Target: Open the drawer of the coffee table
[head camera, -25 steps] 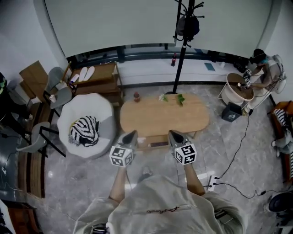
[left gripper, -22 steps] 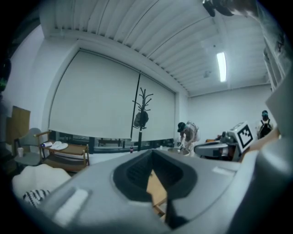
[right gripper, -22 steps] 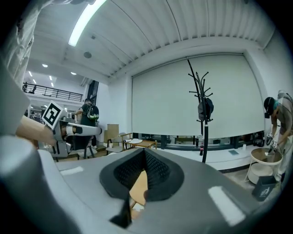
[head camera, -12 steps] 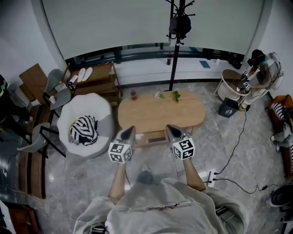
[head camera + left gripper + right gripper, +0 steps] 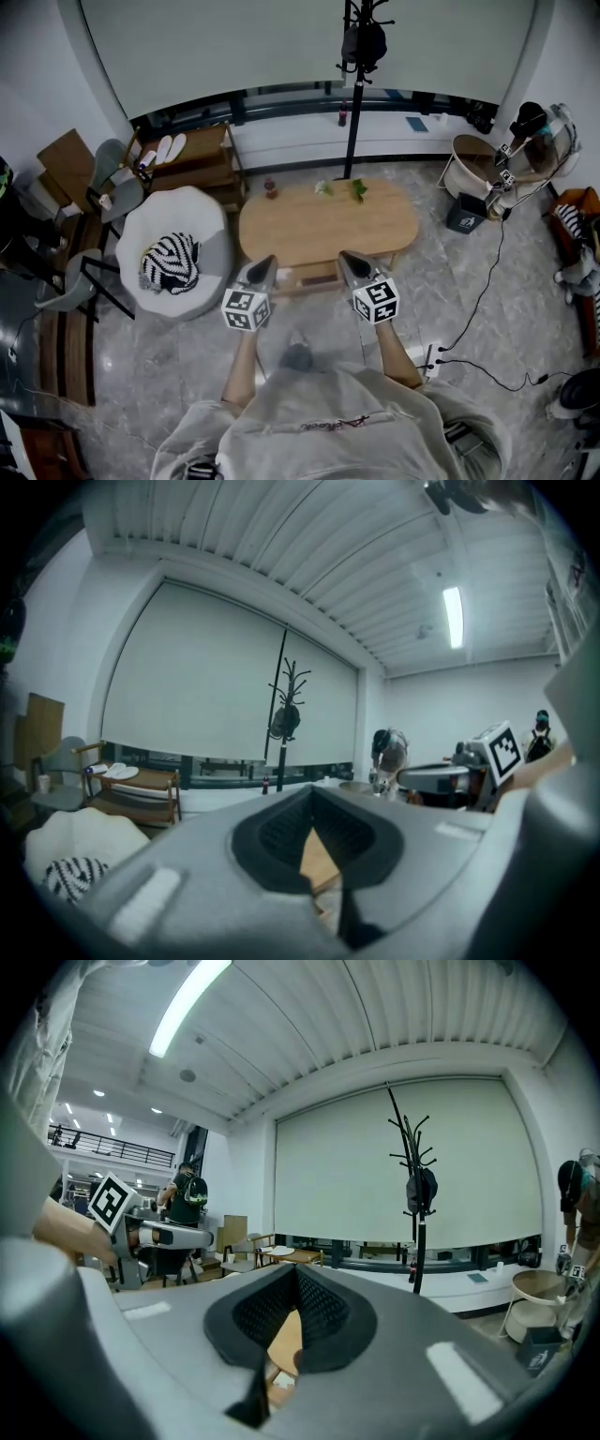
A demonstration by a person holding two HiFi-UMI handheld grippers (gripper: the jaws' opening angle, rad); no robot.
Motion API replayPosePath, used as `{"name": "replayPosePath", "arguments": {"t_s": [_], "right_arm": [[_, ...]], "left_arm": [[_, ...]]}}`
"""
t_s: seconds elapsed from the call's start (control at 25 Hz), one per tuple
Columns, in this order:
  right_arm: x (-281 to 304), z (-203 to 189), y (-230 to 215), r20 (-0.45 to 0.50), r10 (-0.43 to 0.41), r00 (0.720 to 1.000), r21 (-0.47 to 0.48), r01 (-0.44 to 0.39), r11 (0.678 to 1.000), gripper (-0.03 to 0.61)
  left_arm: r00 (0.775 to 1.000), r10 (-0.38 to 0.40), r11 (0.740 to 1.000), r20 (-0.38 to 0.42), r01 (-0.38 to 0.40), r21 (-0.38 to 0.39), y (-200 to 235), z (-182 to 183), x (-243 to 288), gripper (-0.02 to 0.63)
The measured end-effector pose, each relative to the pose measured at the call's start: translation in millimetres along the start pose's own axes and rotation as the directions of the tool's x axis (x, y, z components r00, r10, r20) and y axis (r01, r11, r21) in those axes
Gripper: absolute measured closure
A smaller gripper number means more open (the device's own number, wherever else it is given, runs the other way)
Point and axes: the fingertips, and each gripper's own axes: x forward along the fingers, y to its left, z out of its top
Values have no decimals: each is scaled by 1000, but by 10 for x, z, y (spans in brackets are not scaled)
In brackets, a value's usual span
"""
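An oval wooden coffee table [image 5: 328, 223] stands on the marble floor straight ahead of me in the head view. Under its near edge a drawer or shelf [image 5: 314, 278] shows between my two grippers. My left gripper [image 5: 264, 264] is shut and empty, its tips in line with the table's near left edge. My right gripper [image 5: 346, 260] is likewise shut with nothing held, near the table's front right. In both gripper views the jaws meet, with a sliver of the tabletop [image 5: 317, 858] [image 5: 285, 1338] seen through the gap.
A red bottle [image 5: 270, 188] and small plants [image 5: 359, 190] stand on the table's far side. A white beanbag [image 5: 173, 248] with a striped cloth lies to the left. A coat stand [image 5: 354, 84] rises behind. Another person [image 5: 534, 127] works by a round side table [image 5: 476, 161]. Cables [image 5: 487, 291] cross the floor on the right.
The view has shifted slightly; the table and coat stand sit a little further left and up in the head view. Both grippers stay shut, held side by side.
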Motion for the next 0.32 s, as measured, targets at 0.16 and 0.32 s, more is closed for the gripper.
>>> {"name": "replayPosePath", "arguments": {"t_s": [0.16, 0.32], "right_arm": [[-32, -11, -2, 8, 4, 1000, 3, -4, 1000, 574], [-71, -25, -17, 10, -2, 1000, 3, 2, 1000, 574]], "left_arm": [[1000, -2, 1000, -1, 2, 3, -59, -23, 5, 612], [1000, -1, 1000, 1, 1, 7, -108, -32, -2, 611]]}}
